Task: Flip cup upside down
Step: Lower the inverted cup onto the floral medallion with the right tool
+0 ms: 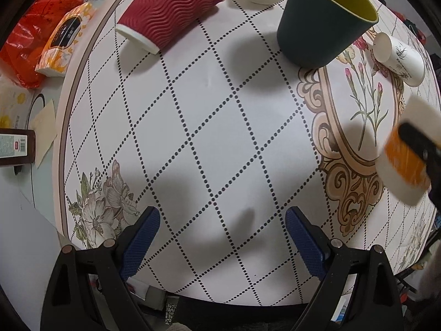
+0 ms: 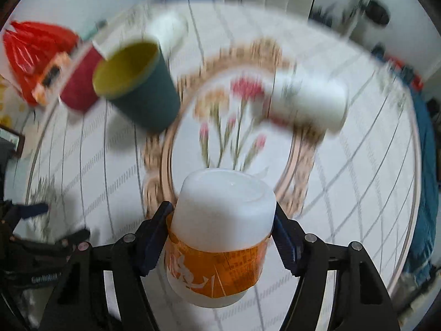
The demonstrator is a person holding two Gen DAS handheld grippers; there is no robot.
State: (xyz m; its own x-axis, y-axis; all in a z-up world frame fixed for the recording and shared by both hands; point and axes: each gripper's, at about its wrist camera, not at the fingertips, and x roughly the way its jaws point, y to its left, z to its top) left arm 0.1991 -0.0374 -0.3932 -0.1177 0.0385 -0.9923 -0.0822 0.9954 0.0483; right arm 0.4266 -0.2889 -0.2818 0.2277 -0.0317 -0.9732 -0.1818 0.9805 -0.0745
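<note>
White plastic with an orange band, that's your cup [image 2: 220, 231], and it sits clamped between the blue pads [image 2: 150, 245] of your right gripper [image 2: 220, 237], closed end pointing away from the camera and up over the table [image 2: 358, 193]. From the left wrist view you catch it at the right edge [image 1: 405, 160], off the surface and tilted, a black finger across the band.

Watch the grip. The pads bite on the smooth wall just at the band's upper edge, and the right wrist picture is smeared with motion blur, so I judge you're mid-swing. A slick tapered wall and a fast rotation could let the cup slide or twist out of the jaws. Ease off the speed.

Next hazard: crowding. The dark green cup [image 2: 137, 85] stands upright beyond on the left, and a white cup with a plant print [image 2: 308, 102] lies on its side beyond on the right. Bring yours down crooked and the rim could land unevenly and tip, or roll toward 1 of those 2 neighbours.

Your right gripper is held low and roughly level, fingers pointing forward across the flower medallion [image 2: 228, 127]. Your left gripper [image 1: 222, 237] hangs above the dotted grid, jaws spread wide with nothing between them, well apart from the red ribbed cup [image 1: 176, 8] lying on its side at the far edge.
</note>
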